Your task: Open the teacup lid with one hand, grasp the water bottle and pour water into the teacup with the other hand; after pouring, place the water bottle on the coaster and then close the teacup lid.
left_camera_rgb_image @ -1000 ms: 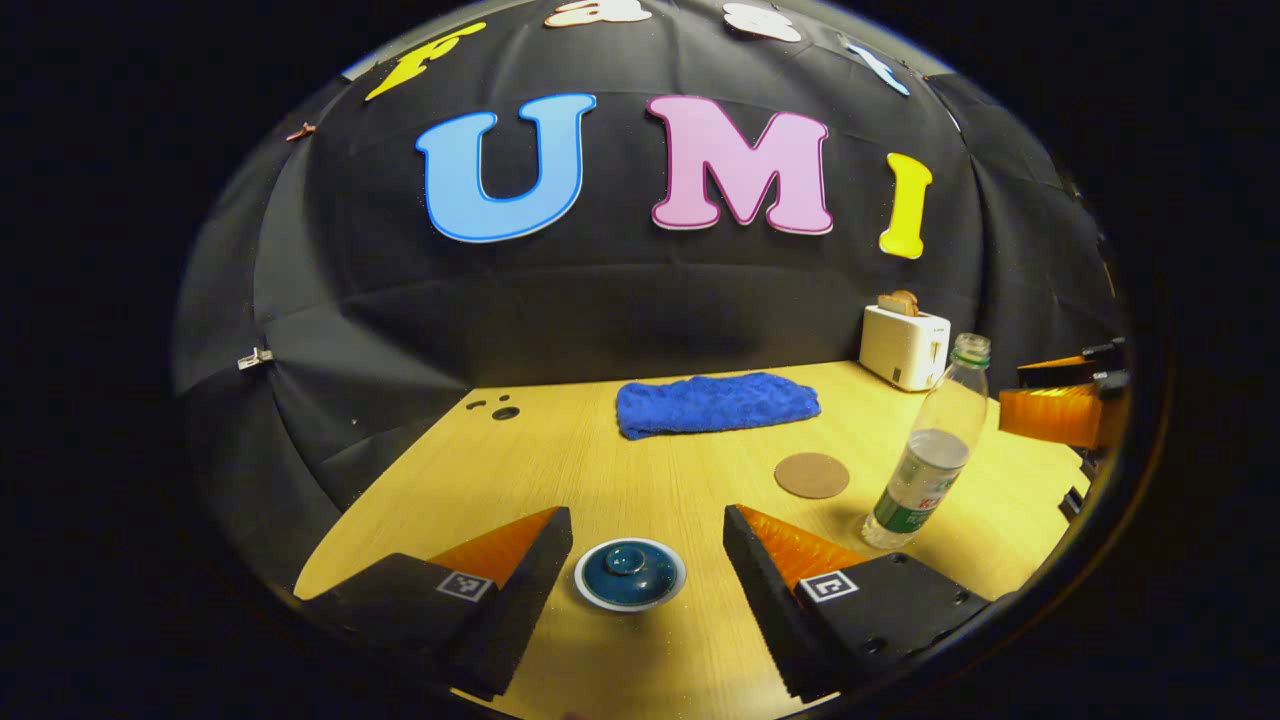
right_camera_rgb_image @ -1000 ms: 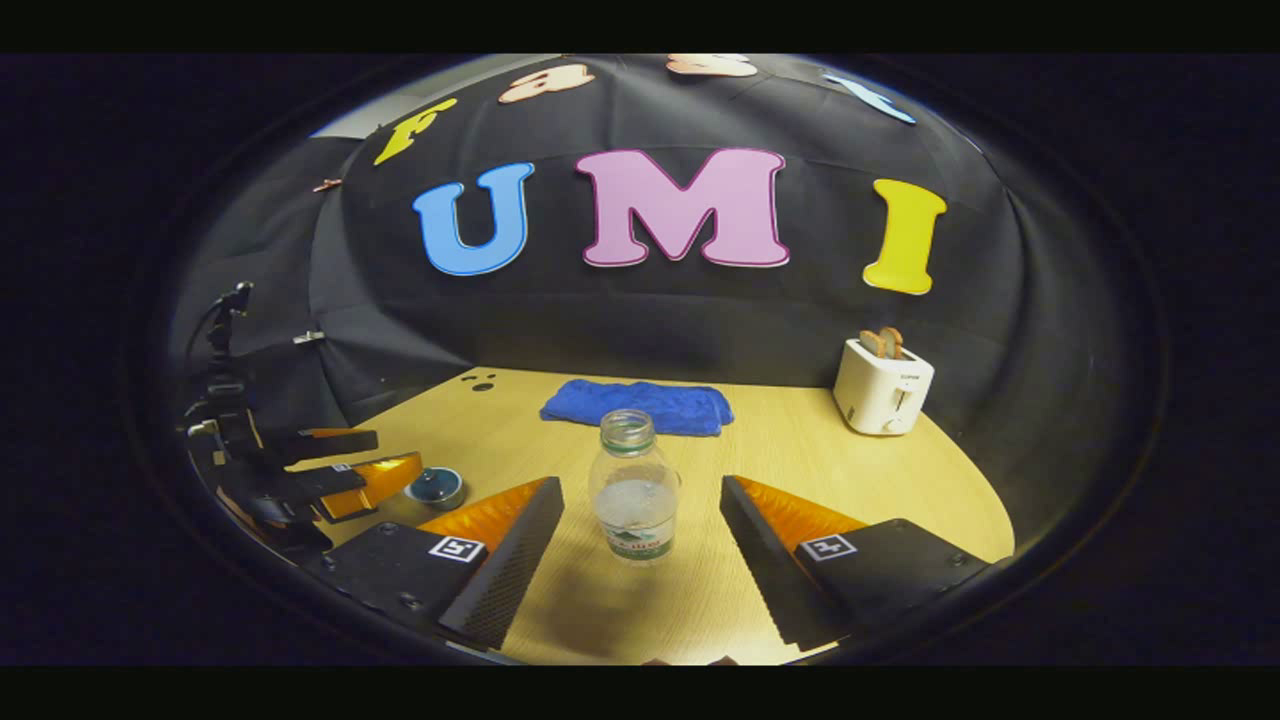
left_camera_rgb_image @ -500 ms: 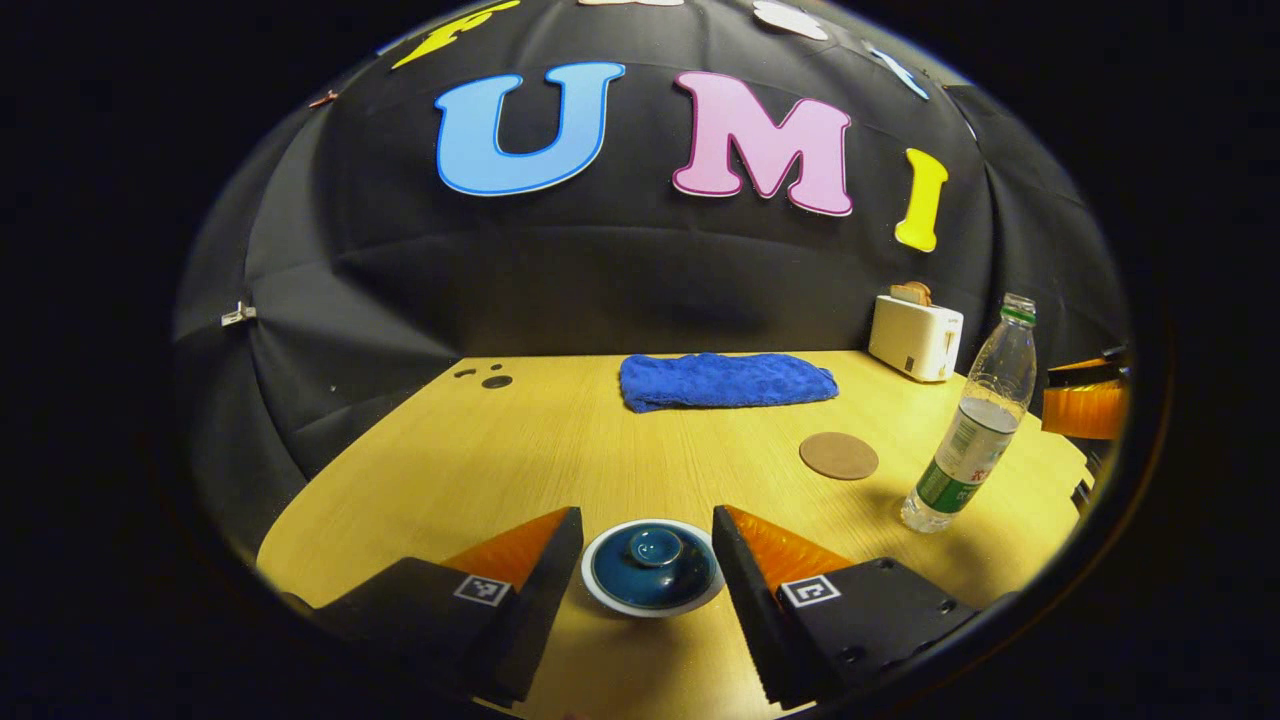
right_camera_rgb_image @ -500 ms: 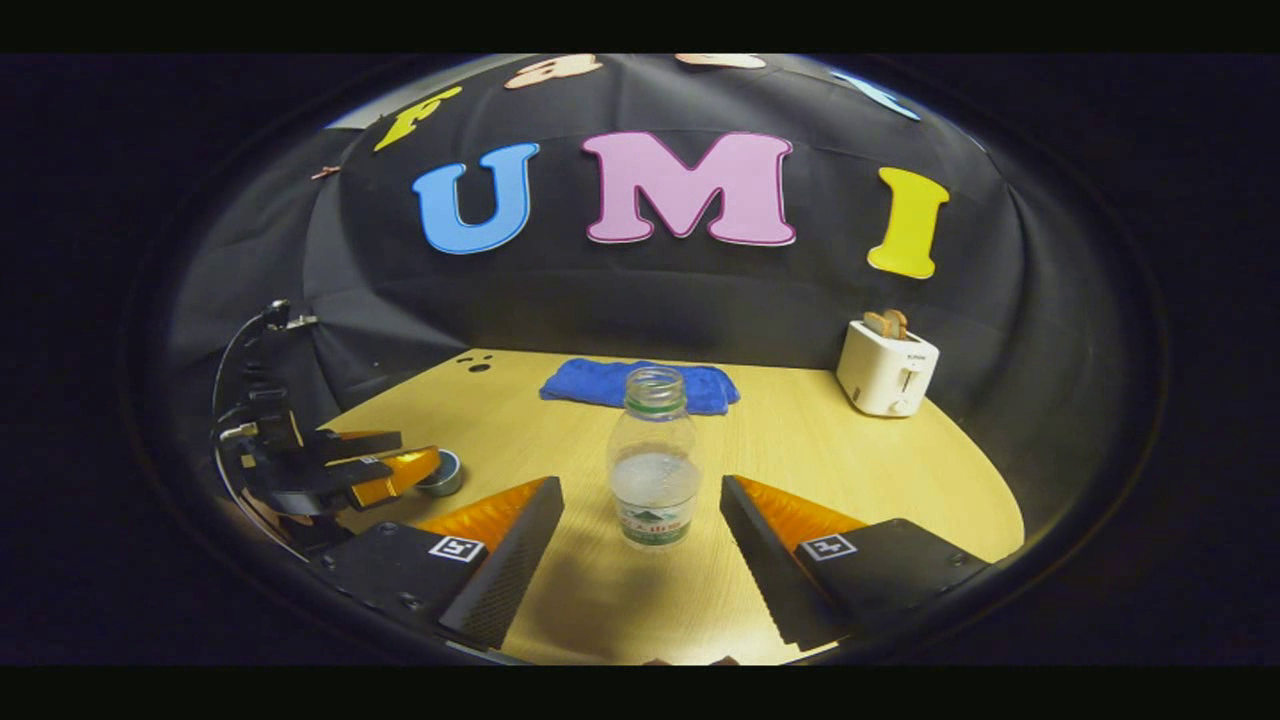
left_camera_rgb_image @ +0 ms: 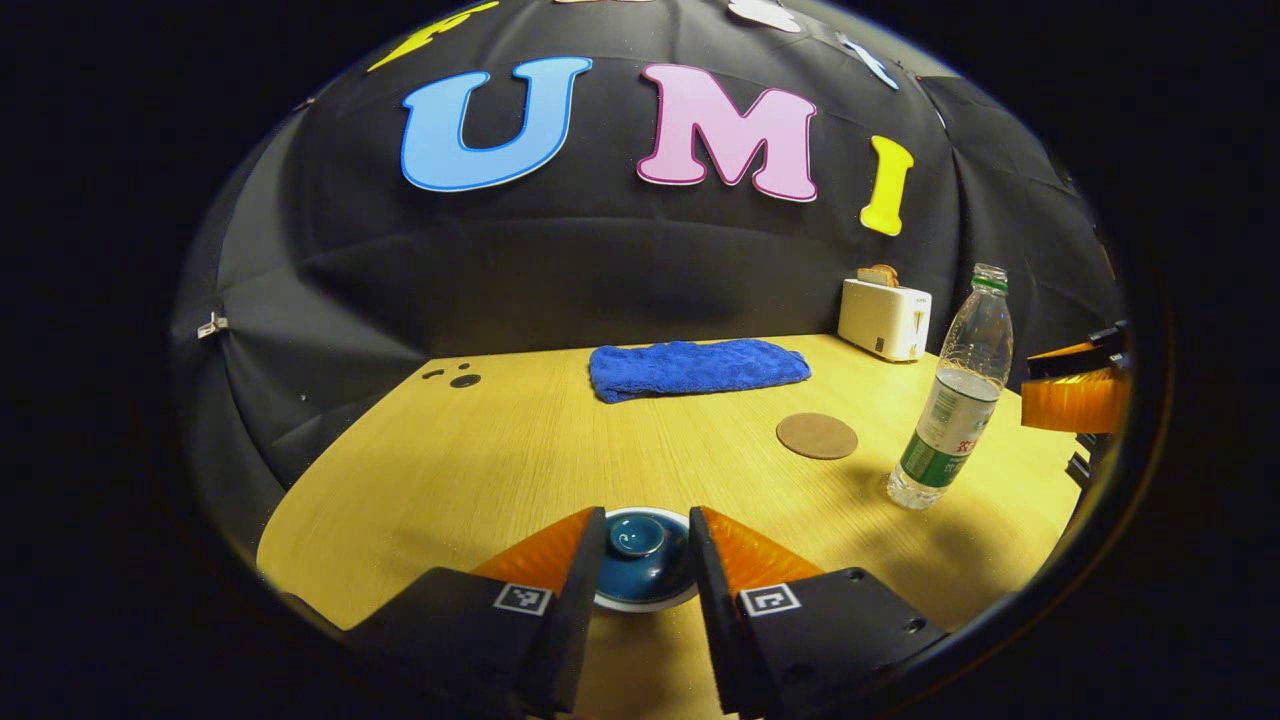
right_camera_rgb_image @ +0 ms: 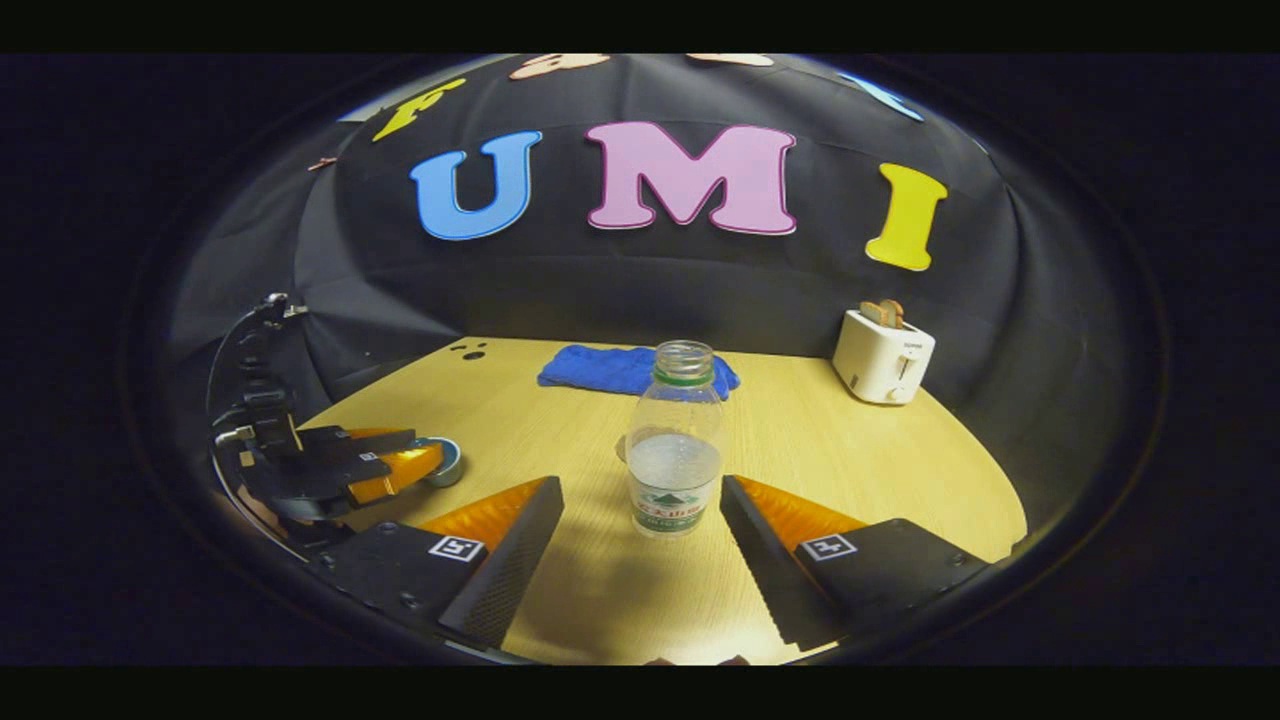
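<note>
Blue-glazed, the teacup lid (left_camera_rgb_image: 638, 545) is sitting on its cup at the wooden table's (left_camera_rgb_image: 480, 460) near edge, the left gripper (left_camera_rgb_image: 643, 590) closing around it, contact unclear; the right gripper (right_camera_rgb_image: 640, 545) is hanging wide open before the upright, uncapped water bottle (right_camera_rgb_image: 676, 455), the coaster (left_camera_rgb_image: 817, 436) lying nearby

Black claw (left_camera_rgb_image: 643, 590) bodies, square markers

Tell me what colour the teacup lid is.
Dark teal blue with a white rim; the teacup lid shows best in the left gripper view.
</note>
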A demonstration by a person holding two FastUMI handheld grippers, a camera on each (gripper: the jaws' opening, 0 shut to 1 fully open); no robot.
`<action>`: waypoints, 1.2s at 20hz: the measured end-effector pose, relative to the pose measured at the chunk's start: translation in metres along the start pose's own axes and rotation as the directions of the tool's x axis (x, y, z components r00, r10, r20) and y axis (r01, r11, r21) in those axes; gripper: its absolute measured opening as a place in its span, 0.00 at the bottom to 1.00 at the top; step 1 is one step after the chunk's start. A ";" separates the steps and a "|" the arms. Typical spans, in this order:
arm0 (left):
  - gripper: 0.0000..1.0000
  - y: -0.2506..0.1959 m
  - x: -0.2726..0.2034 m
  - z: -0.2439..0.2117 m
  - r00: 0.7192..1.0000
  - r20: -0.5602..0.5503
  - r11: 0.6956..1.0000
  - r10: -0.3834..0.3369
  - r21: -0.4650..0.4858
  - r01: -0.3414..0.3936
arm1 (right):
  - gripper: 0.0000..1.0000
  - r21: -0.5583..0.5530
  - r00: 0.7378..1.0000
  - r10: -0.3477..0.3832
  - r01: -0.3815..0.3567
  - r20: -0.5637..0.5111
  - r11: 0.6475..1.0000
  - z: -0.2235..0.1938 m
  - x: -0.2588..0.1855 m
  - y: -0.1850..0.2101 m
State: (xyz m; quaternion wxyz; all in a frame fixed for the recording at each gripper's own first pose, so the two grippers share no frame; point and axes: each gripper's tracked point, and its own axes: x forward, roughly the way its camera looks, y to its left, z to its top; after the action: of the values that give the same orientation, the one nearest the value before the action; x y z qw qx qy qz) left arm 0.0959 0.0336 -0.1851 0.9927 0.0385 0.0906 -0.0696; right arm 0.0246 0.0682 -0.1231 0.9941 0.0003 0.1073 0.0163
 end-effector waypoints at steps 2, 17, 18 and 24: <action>0.43 0.004 0.002 -0.004 1.000 -0.014 1.000 0.001 -0.008 -0.001 | 0.98 0.012 1.000 -0.021 0.021 0.015 1.000 0.003 0.001 0.000; 0.23 0.005 0.000 0.016 1.000 0.015 0.998 0.003 0.065 -0.004 | 0.98 0.072 0.994 -0.101 0.098 0.037 0.993 -0.007 0.025 -0.001; 0.23 0.006 -0.002 0.019 1.000 0.018 0.999 0.002 0.055 -0.003 | 0.98 0.082 0.993 -0.112 0.109 0.033 0.991 -0.008 0.028 -0.004; 0.23 0.013 -0.016 0.035 0.999 0.033 0.999 0.019 0.025 -0.020 | 0.98 0.139 0.988 -0.154 0.148 0.032 0.979 -0.010 0.048 -0.018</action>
State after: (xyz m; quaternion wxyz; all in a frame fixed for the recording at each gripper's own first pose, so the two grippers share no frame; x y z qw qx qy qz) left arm 0.0884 0.0458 -0.1474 0.9941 0.0510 0.0730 -0.0615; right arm 0.0699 0.0514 -0.1429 0.9922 0.0604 0.0867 -0.0666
